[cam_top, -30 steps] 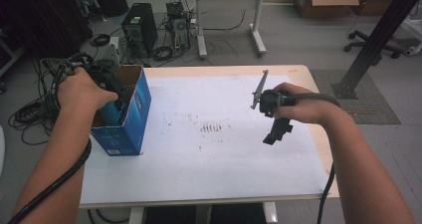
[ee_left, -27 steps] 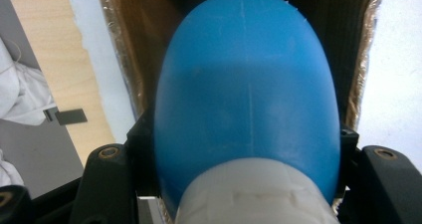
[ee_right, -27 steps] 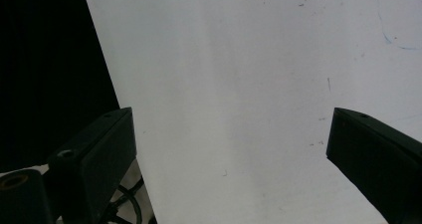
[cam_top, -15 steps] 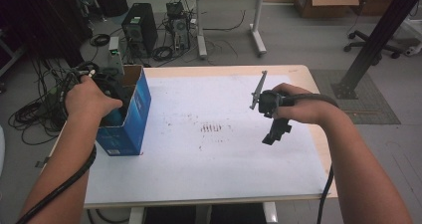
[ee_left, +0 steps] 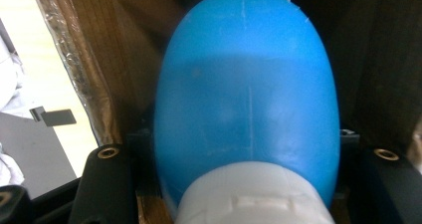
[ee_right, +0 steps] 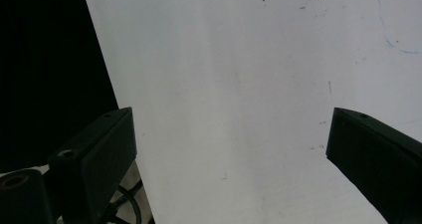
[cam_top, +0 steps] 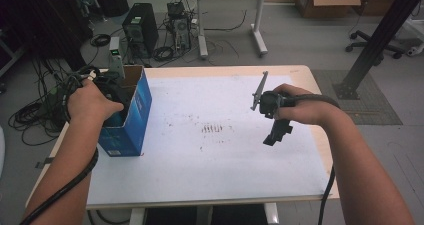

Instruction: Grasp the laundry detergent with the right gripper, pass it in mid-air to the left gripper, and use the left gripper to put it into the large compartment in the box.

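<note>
Blue bottle (ee_left: 247,99) in left gripper (cam_top: 112,87), inside box (cam_top: 131,120)

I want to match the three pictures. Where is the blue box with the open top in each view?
High view: blue box at the table's left edge, left gripper inside its top.
Left gripper view: its brown inner wall behind a blue bottle.
Right gripper view: not in it.
Shared landmark: white tabletop.

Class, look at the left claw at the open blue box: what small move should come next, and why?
Probably a straight lift. The left claw is shut on a blue bottle with a white cap, with the cardboard wall of the box close beside it, so raising it clears the box. The right claw hangs open over the table.
</note>
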Available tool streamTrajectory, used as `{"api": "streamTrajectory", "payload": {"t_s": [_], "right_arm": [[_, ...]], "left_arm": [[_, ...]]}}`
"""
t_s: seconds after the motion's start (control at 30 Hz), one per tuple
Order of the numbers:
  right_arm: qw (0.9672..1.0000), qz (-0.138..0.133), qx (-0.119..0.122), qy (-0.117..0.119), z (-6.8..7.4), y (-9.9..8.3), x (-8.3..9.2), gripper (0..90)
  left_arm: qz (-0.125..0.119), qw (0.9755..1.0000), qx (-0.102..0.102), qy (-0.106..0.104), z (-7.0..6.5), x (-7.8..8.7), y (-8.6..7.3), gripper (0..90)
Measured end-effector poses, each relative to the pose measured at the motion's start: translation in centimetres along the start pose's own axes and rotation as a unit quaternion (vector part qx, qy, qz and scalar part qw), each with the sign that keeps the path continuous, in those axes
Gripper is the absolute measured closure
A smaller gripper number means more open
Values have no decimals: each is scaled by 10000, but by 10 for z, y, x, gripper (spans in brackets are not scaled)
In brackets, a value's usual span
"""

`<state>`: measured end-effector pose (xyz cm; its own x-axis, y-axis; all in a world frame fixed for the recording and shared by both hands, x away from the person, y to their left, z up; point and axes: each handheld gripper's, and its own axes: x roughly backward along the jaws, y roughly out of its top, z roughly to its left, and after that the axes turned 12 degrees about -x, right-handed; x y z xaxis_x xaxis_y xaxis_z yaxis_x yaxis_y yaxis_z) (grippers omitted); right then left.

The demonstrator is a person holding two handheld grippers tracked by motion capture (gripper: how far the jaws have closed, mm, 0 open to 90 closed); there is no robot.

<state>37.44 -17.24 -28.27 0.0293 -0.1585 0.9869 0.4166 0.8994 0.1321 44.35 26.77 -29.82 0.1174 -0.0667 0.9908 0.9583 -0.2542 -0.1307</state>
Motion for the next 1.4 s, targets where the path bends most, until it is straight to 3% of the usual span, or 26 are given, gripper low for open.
{"api": "streamTrajectory", "payload": {"t_s": [0.73,1.0,1.4], "right_arm": [[10000,-51,-35,-13,-1,-2,0,56],[10000,-58,-75,4,-3,-5,-1,56],[9999,-54,-137,25,-3,-8,-2,56]], "left_arm": [[-99,9999,-97,-3,3,-2,-1,376],[-352,9993,-87,71,3,8,-3,354],[-329,9994,-59,6,2,14,-3,311]]}}
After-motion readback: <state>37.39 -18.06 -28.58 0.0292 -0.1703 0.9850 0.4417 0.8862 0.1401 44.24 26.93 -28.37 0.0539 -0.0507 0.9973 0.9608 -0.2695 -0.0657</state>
